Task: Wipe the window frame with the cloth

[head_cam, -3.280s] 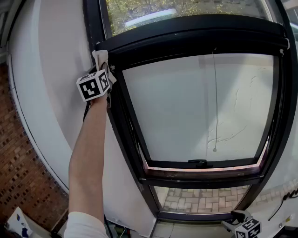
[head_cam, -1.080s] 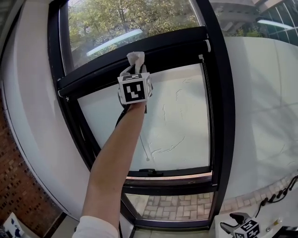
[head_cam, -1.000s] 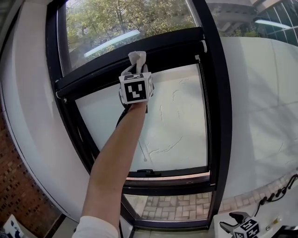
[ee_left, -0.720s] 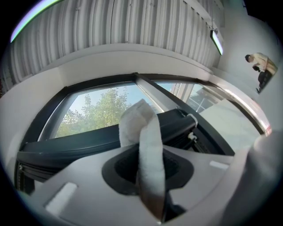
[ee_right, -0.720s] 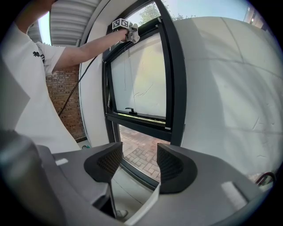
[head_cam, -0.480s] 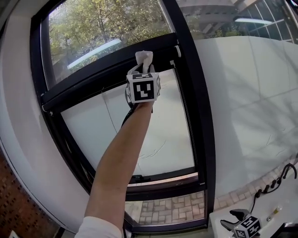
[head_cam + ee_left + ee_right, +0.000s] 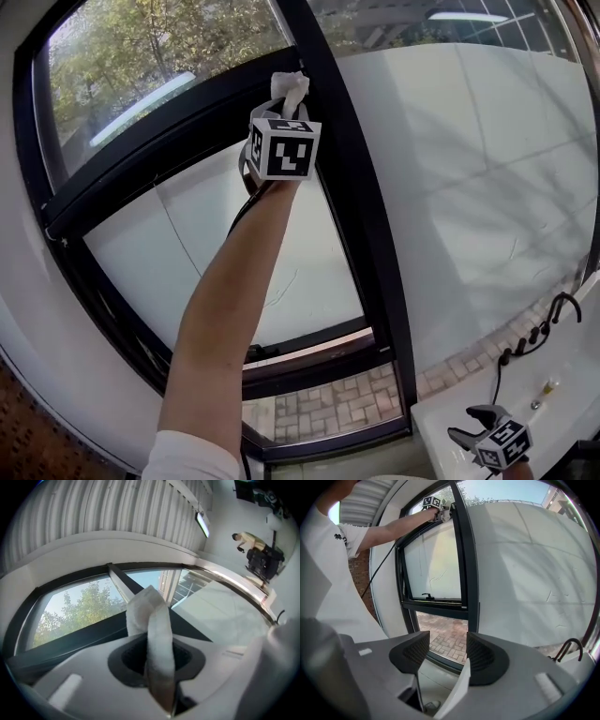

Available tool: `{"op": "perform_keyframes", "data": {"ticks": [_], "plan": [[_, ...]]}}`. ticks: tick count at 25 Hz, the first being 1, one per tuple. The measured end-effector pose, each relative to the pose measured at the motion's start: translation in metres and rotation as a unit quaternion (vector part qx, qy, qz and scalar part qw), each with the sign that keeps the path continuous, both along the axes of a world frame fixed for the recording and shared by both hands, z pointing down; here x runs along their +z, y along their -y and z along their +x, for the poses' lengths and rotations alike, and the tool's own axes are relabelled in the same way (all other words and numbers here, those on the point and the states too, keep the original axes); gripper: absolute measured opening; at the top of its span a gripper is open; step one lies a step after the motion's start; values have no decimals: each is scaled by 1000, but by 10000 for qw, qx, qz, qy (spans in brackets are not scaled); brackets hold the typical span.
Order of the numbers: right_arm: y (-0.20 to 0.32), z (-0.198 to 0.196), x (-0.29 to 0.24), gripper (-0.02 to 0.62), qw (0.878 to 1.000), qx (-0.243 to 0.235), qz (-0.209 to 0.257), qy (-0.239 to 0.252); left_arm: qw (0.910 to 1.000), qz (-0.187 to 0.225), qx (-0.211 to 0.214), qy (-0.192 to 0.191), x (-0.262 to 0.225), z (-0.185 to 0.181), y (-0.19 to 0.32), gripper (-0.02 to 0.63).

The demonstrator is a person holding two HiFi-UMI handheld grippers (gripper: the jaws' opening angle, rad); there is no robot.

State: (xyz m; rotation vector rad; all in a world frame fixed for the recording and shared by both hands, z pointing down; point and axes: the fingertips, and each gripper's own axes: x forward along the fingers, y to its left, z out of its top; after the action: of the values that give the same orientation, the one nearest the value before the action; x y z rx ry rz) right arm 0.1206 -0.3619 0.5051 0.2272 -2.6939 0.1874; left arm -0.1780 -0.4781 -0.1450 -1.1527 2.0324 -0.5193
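Note:
My left gripper is raised on an outstretched arm, shut on a white cloth. The cloth presses the black window frame where the top bar of the sash meets the right upright. In the left gripper view the cloth stands folded between the jaws, with the frame right behind it. My right gripper hangs low at the bottom right, open and empty. From the right gripper view the window frame and the raised left gripper show far off.
A white wall panel runs right of the window. A white ledge with a black hook and cable lies at the bottom right. Brick paving shows through the lower pane. A window handle sits on the sash's bottom bar.
The left gripper has slid the cloth rightward along the top bar of the sash, from its left corner to the right upright. The head view has swung right. The right gripper stays low.

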Motion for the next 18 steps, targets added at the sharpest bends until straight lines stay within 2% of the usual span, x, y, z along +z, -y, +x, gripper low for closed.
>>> {"op": "perform_keyframes", "data": {"ticks": [4,8,12,18], "plan": [[0,5,3,249,9999,91,-40,20,9979,-497,-117,393,15,10,20,86],[0,7,8,249,9999,112,-72,4,9905,-950,-382,914,32,10,29,86],[0,5,7,249,9999,90,-68,8,9764,-1468,-558,1482,60,12,35,86],[-5,-4,6,249,10000,-66,-33,-6,9543,-2030,-704,2078,120,14,35,86]]}}
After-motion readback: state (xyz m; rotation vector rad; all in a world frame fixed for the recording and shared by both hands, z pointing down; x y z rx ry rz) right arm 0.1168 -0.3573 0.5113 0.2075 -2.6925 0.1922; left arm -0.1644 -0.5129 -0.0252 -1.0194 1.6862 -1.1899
